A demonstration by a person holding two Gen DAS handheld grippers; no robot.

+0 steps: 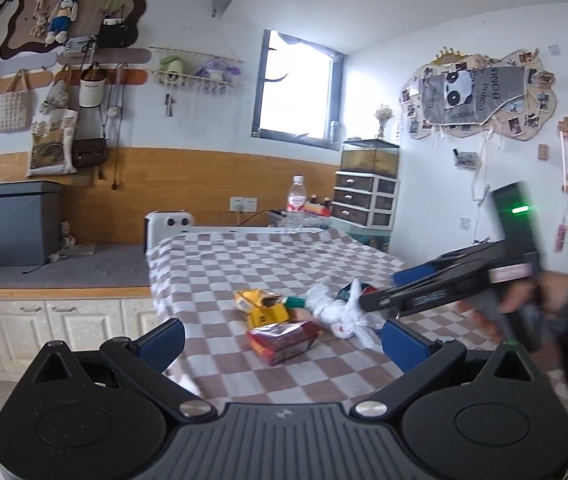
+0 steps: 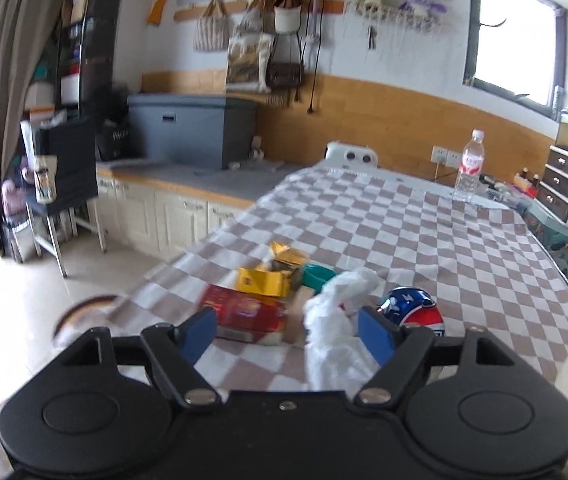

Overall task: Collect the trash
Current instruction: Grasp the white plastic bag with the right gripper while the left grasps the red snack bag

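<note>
On the brown-and-white checkered bench (image 2: 423, 232), five pieces of trash are clustered: one red carton (image 2: 246, 314), one yellow carton (image 2: 264, 282), one teal scrap (image 2: 315, 274), one crumpled white plastic bag (image 2: 337, 320) and one crushed blue-and-red can (image 2: 413, 308). The left gripper (image 1: 284, 338) is held spread before them. The right gripper (image 2: 287, 330) is likewise spread, around the bag.

My room's pretty cluttered: white walls with wood paneling (image 1: 188, 184) along the bottom, bags (image 1: 54, 148) hanging off hooks, a window (image 1: 295, 88) blasting daylight. There's a checkered cloth (image 1: 268, 264) over the table, a grey box (image 1: 8, 224) on the cabinets (image 2: 172, 216), a drawer unit (image 1: 365, 202) in the corner, and a curtain (image 2: 12, 72) by the pale tile floor (image 2: 16, 320).
</note>
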